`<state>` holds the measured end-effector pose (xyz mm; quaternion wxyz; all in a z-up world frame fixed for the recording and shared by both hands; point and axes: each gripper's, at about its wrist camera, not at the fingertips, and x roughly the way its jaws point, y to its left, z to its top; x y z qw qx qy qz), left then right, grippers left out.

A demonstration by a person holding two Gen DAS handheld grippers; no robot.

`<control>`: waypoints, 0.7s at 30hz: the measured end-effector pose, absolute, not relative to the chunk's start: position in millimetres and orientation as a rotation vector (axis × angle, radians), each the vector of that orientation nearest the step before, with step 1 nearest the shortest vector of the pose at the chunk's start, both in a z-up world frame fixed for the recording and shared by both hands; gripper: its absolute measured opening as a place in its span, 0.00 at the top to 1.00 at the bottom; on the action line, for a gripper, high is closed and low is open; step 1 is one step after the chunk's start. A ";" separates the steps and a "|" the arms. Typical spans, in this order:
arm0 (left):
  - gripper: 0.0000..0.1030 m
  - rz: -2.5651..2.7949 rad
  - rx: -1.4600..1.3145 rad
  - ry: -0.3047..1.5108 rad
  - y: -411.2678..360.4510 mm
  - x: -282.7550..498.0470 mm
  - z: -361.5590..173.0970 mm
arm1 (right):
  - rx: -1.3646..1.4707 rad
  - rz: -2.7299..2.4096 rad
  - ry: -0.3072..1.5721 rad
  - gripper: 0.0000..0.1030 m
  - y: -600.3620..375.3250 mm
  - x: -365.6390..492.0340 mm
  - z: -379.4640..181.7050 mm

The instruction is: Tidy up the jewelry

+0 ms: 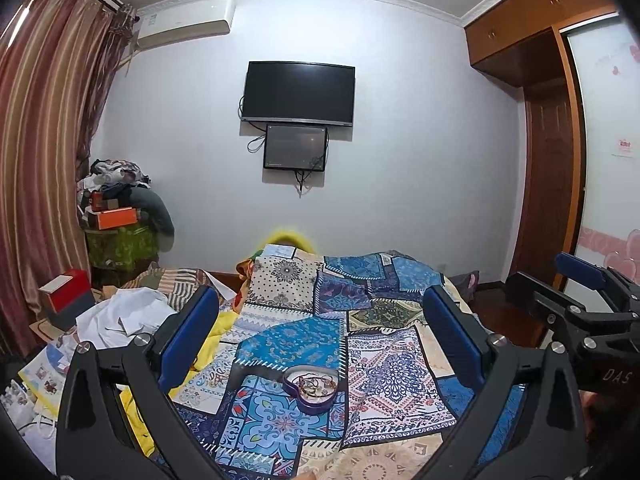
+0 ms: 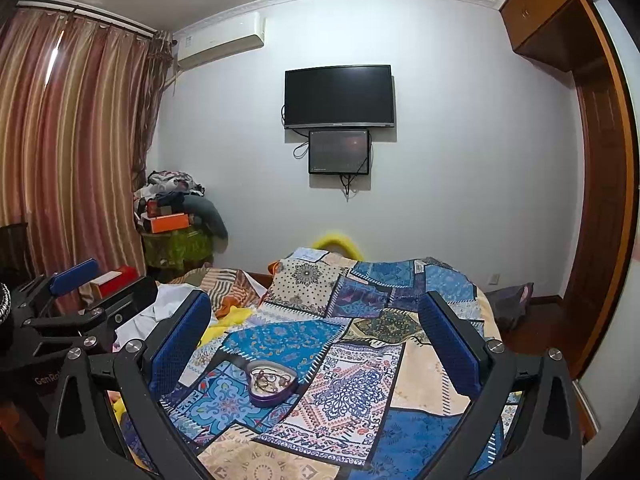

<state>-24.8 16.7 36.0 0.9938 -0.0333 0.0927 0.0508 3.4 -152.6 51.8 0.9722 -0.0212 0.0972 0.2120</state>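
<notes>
Heart-shaped tin point(image 1: 311, 390), purple wall, shallow, lidless, holds a tangle of thin chains and bangles, the jewelry point(image 1: 316, 385), gold and dark tones. Tin sits flat on the bed point(image 1: 384, 364), on a patchwork cover of blue, cream and rust printed squares, roughly mid-width and toward the near edge.

Left tool point(image 1: 320, 320): black frame, blue ribbed pads, fingers spread wide, nothing between them; held above the bed, aimed at the foot end, tin low between the fingers.

Right tool point(image 2: 316, 324): same build, fingers also spread wide and empty, level with the left, tin below and slightly left of its centre line.

Around: crumpled white cloth point(image 1: 124, 316) and papers along the bed's left edge; striped curtain point(image 1: 44, 128); wall television point(image 1: 299, 93) beyond the foot. Nothing lies between either tool and the tin.
</notes>
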 end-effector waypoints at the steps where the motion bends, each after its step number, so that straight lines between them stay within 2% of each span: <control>1: 0.01 0.101 -0.066 0.186 15.9 -24.2 36.3 | -0.043 0.428 0.196 0.00 -152.6 3.5 51.9; 21: 0.01 0.100 -0.087 0.201 22.8 -23.0 32.8 | -0.043 0.416 0.206 0.00 -155.4 5.0 55.3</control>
